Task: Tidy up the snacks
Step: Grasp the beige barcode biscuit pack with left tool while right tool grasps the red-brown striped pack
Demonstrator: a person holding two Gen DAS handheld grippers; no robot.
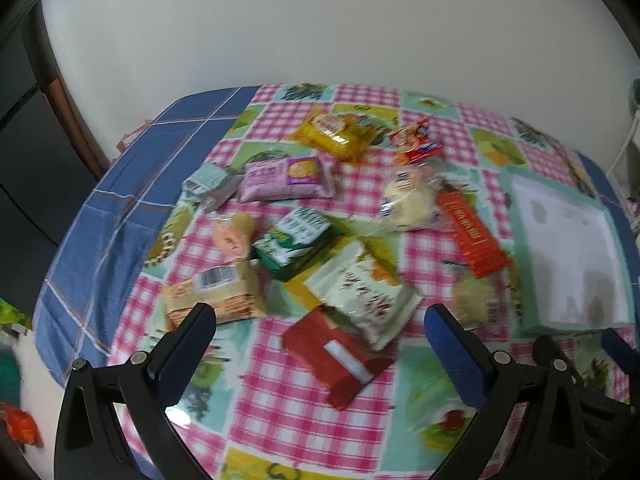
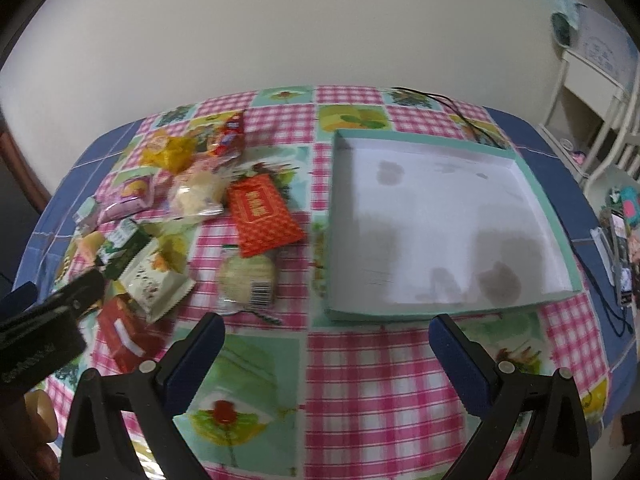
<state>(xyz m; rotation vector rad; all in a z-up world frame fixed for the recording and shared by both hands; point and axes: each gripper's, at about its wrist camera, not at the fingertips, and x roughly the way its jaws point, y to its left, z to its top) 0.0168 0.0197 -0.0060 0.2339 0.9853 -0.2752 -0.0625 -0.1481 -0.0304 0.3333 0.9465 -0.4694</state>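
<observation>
Several wrapped snacks lie in a loose heap on the checked tablecloth. Among them are a yellow pack, a pink pack, a green box, a cream pack and a red pack. My left gripper hovers open above the near end of the heap, holding nothing. A shallow tray with a teal rim and a stained white floor lies empty to the right of the heap. My right gripper stands open just before the tray's near left corner. An orange-red pack and a round cookie lie closest to the tray.
A blue cloth shows at both table ends. A thin black cable runs behind the tray. Cards and small items sit at the right edge, with a white shelf beyond. A wall backs the table.
</observation>
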